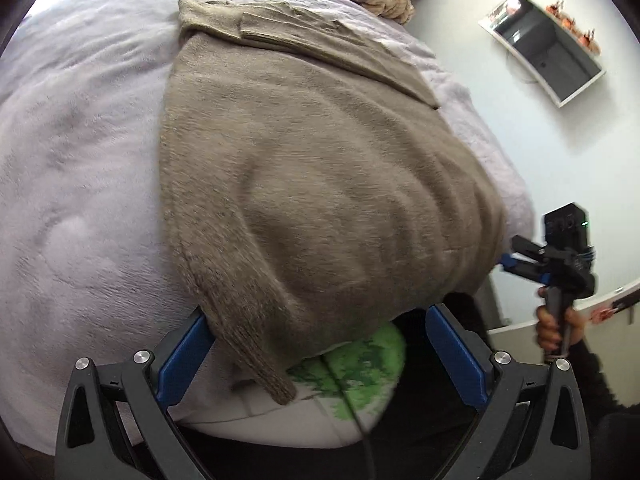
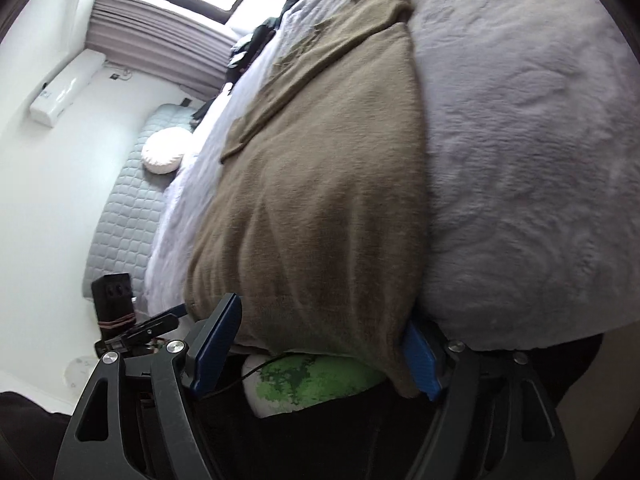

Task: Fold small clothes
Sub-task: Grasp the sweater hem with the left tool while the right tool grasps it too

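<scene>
A fuzzy taupe knit sweater [image 1: 320, 184] lies lengthwise on the pale lilac plush bedspread [image 1: 80, 160], its hem overhanging the edge nearest both wide-open, empty claws, left gripper [image 1: 320, 344] and right gripper [image 2: 320, 348], flanking opposite hem corners.

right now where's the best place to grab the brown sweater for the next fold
Probably the near hem of the brown sweater, coming from the bed's near edge: it hangs past the edge, so both open grippers, left gripper and right gripper, can pinch its corners.
</scene>
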`<state>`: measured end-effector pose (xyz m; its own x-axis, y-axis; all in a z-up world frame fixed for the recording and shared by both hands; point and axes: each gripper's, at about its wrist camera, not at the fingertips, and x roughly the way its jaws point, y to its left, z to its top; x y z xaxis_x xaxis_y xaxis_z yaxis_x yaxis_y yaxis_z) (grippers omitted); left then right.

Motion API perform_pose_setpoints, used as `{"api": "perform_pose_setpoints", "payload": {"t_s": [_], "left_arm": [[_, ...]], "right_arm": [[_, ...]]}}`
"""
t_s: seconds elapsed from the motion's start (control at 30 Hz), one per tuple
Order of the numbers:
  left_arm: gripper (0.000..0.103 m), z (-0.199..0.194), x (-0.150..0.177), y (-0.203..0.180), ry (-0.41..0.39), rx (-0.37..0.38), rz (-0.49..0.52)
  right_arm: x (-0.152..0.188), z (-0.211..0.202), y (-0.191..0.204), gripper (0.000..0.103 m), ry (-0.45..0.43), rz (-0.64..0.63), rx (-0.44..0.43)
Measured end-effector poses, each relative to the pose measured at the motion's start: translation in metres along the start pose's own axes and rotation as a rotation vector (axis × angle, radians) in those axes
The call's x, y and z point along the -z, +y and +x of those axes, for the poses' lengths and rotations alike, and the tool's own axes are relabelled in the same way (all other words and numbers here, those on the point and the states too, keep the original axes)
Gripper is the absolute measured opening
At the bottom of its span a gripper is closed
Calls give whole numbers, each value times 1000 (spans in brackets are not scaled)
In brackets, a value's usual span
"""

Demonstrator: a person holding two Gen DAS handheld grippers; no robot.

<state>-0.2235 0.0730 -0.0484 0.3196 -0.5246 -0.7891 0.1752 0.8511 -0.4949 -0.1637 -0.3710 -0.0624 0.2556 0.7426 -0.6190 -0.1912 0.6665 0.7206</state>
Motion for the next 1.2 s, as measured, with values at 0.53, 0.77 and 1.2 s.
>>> {"api": "perform_pose_setpoints", "payload": {"t_s": [0.53,0.77,1.2], "left_arm": [[43,7,0,-8,-12,24,-5],[9,-12,-11,-7,-59,90,19],[9,-84,-104,-3,-349,151,13]], "right_arm": [[15,24,-9,29,55,83,-154],[9,11,10,12,-34,85,-415],[-83,-5,49,12,-222,80,-651]]}}
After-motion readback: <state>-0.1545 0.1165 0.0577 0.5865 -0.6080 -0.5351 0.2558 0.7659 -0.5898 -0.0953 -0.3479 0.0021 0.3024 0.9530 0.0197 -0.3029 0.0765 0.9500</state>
